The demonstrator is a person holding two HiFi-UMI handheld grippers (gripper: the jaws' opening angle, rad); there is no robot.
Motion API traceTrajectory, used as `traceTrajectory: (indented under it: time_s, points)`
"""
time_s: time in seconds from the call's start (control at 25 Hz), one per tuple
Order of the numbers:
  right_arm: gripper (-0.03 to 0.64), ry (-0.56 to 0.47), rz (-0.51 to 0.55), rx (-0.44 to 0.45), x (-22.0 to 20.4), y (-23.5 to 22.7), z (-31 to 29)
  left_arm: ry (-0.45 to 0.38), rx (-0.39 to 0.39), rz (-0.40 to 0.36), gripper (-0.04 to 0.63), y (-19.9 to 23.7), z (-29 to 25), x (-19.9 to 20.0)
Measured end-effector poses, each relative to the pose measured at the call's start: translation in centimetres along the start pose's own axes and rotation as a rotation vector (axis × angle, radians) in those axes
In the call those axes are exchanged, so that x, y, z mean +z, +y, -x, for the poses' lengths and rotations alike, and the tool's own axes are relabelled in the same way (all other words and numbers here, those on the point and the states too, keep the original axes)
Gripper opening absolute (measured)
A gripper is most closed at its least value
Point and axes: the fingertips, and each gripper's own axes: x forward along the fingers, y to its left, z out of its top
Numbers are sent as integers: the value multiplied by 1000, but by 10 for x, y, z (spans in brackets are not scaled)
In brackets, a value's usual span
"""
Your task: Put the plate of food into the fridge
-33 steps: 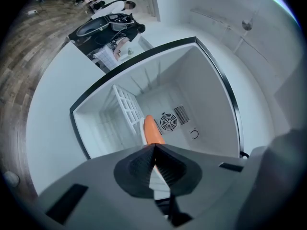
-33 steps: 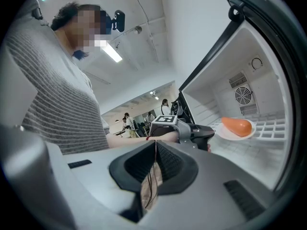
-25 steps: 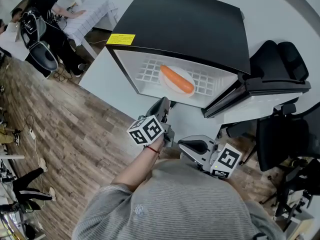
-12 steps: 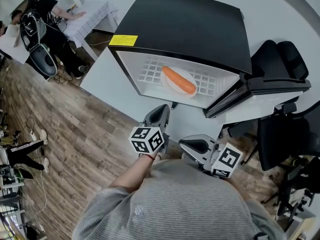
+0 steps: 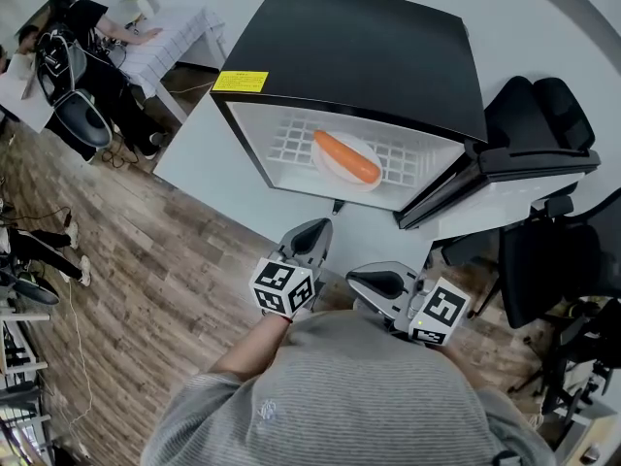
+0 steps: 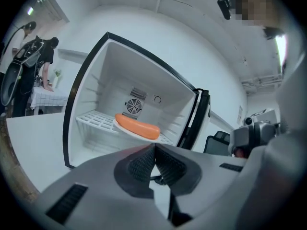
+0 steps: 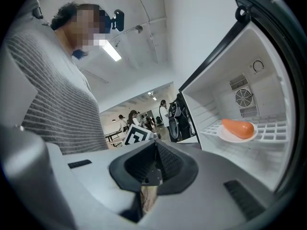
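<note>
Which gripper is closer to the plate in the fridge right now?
Left. The left gripper is just outside the open fridge, facing the plate; the right gripper is farther back.

The fridge (image 5: 369, 56) was a small unit with a glossy black top and a white inside, and its door (image 5: 524, 168) stood swung wide open at one side. A white wire shelf (image 5: 291, 142) spanned the fridge's compartment. The round white plate (image 5: 330, 171) sat flat on that shelf, about midway across the fridge and close to the shelf's front edge. On the plate lay the food (image 5: 346, 155), a single long, smooth orange piece resting on its side across the plate. A round fan grille (image 6: 135, 105) showed on the fridge's back wall behind the plate.
</note>
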Motion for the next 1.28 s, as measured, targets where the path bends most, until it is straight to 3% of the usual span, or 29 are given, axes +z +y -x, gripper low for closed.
traceTrajectory:
  time_s: [0.32,0.6,1.28]
  points:
    - [14,-8,1,-15,-1,3,-2,13,-117,-30,11,-23,15,-8]
    - [14,-17,0,-24,-1,7,-2,32,-264,-54,11,-53,32,-12]
    - [14,-32,-27,-45,-7,16,-5,99,-385,-79,11,-74,81,-27]
